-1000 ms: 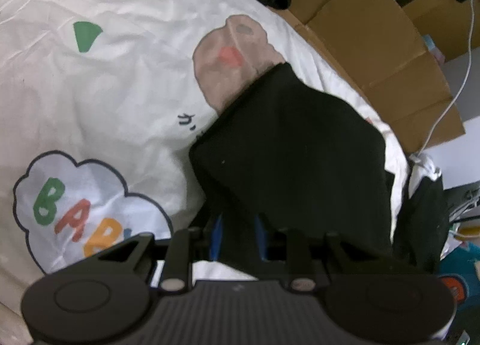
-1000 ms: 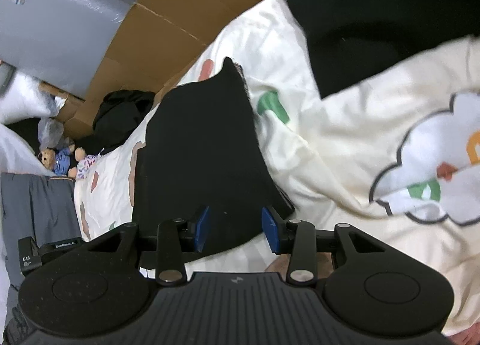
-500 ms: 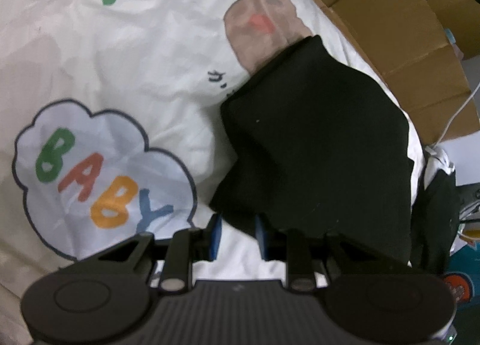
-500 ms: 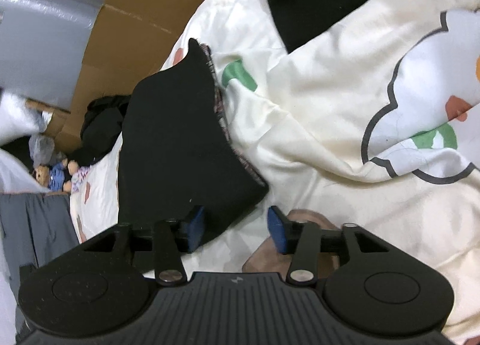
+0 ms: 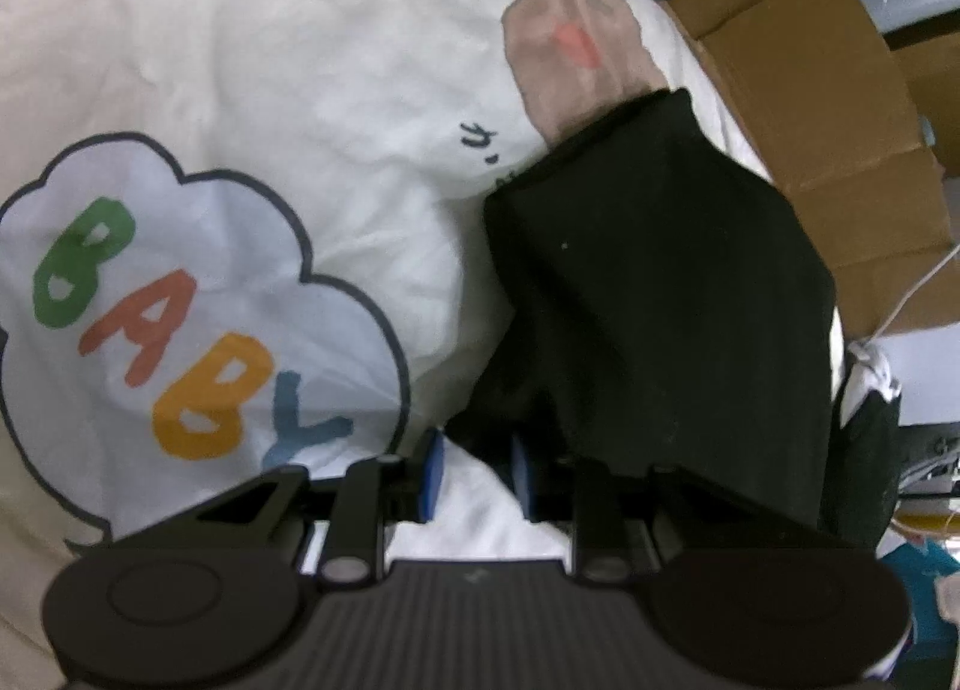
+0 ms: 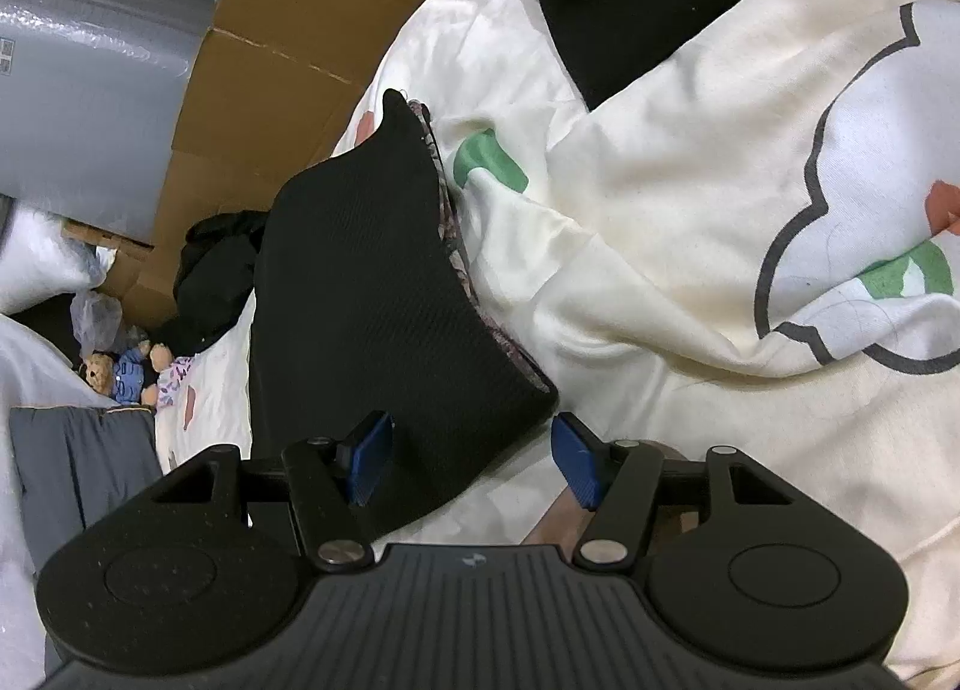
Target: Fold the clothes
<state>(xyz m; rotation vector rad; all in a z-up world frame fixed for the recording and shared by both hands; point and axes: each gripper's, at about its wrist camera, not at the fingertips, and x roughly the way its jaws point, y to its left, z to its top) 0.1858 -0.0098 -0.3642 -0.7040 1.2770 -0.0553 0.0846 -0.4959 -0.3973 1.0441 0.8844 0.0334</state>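
Left wrist view: the left gripper point(image 5: 474, 471) points steeply down at the quilt point(image 5: 252, 90), its blue pads a narrow gap apart. The black garment's point(image 5: 648, 300) near hem dips between them, but dark folds hide whether they pinch it. The garment's long axis runs from near to far right.

Right wrist view: the right gripper point(image 6: 471, 465) tilts down, its jaws having just been opening, now wide. The folded black garment point(image 6: 372, 294) lies between them unpressed, its point aimed far, toward the cardboard point(image 6: 264, 90).
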